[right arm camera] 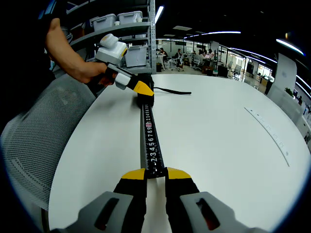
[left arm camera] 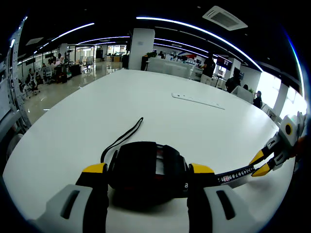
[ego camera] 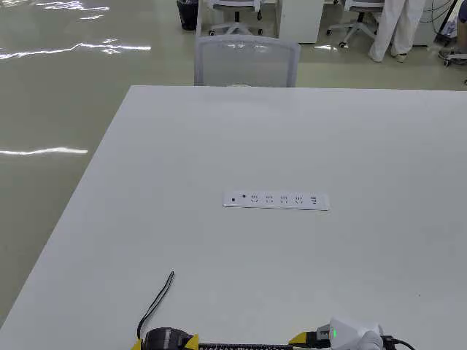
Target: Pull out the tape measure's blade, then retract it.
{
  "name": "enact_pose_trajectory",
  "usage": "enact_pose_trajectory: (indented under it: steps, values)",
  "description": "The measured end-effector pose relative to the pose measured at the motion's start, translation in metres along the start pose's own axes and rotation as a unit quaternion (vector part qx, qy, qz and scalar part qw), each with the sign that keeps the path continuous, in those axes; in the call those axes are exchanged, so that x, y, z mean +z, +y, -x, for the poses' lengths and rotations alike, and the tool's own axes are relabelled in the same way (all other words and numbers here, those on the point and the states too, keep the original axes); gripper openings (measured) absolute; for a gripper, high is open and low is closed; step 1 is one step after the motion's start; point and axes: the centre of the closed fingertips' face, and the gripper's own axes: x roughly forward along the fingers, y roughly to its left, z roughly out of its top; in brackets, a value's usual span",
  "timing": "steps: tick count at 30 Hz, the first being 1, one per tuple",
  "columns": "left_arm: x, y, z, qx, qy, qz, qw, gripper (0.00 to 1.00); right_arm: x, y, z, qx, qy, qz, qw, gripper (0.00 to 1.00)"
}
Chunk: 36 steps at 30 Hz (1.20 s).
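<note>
Your left gripper [left arm camera: 148, 169] clamps the hard black tape-measure case [left arm camera: 146, 182], your right gripper [right arm camera: 156, 174] pinches the tip of its black numbered blade [right arm camera: 149, 136] — likely springy, so hold firm.

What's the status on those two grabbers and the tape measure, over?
Left gripper shut on tape measure. Right gripper shut on blade, extended between them. Power strip well clear.

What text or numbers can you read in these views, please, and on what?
"2 3 4 5 6 7 8 9": on the blade, near the right gripper; further numerals too small.
Socket strip markings: too small to read.
Tape measure case label: blurred.
</note>
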Motion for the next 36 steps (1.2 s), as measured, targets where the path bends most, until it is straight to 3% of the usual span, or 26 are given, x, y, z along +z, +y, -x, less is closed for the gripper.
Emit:
enact_pose_trajectory:
  steps: [36]
  values:
    - [0.002,0.002,0.001,-0.009,0.010,0.019,0.9997,0.63,0.020,0.000,-0.014,0.005,-0.009,0.012,0.9999,0.12]
